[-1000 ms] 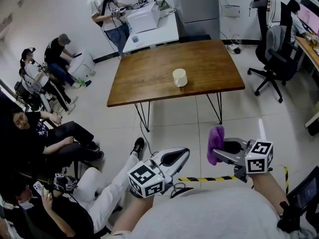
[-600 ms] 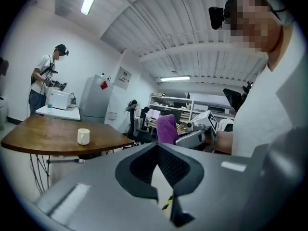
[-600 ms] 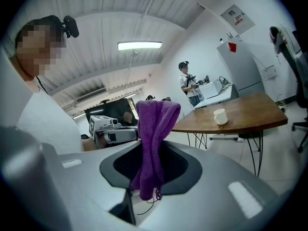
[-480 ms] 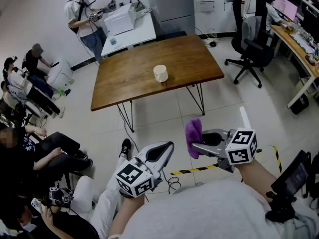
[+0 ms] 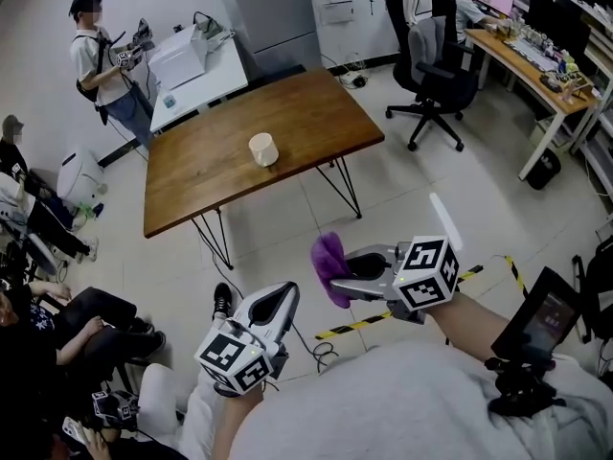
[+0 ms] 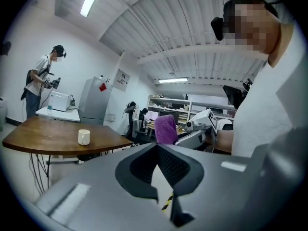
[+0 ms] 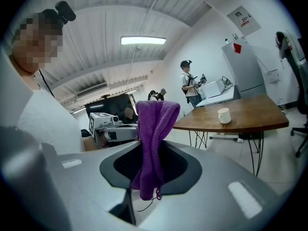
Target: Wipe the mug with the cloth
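Observation:
A cream mug [image 5: 262, 149] stands upright near the middle of a brown wooden table [image 5: 211, 175], well away from both grippers; it also shows as the mug [image 6: 83, 136] and the mug [image 7: 224, 115]. My right gripper [image 5: 337, 274] is shut on a purple cloth [image 5: 330, 266], which sticks up past the jaw tips and hangs between them as the cloth [image 7: 153, 143]. My left gripper [image 5: 279, 302] is shut with nothing in it, held low at my left; its tips [image 6: 157, 145] meet. Both grippers point roughly level, facing each other.
An office chair [image 5: 433, 70] stands right of the table, a white side table with a printer [image 5: 187, 60] behind it. One person stands at the far left [image 5: 96, 41], others sit at the left edge [image 5: 38, 314]. Yellow-black tape [image 5: 364, 324] crosses the tiled floor.
The view has swung: table and mug slid left in the picture. Both grippers drifted left and slightly up, the cloth still in the right one. Jaws unchanged.

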The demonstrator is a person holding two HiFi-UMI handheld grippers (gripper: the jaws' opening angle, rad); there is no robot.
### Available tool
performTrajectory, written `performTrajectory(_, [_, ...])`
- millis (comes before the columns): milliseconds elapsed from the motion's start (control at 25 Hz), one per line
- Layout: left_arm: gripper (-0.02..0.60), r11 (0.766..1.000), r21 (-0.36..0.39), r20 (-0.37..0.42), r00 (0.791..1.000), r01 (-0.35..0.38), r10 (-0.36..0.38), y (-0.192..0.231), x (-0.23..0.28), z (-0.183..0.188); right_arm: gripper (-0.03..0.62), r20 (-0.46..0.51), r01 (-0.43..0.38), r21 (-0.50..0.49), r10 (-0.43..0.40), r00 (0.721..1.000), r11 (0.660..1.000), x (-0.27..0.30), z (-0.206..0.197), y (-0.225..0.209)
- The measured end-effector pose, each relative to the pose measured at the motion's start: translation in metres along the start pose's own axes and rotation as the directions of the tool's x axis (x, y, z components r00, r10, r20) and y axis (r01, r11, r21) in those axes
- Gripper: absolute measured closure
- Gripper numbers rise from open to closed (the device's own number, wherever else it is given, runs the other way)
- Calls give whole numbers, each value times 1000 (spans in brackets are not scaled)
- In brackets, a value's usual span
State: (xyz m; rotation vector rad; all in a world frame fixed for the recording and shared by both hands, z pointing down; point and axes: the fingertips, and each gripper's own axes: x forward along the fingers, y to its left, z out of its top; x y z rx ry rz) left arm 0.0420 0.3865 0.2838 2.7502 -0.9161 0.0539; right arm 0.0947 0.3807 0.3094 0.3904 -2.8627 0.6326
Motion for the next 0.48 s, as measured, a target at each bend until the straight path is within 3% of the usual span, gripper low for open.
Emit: performTrajectory(480, [588,1000,-21,4,1000,-11,11,-6,-20,-3,490,10,-23,15,22,1000,1000,7,2,20])
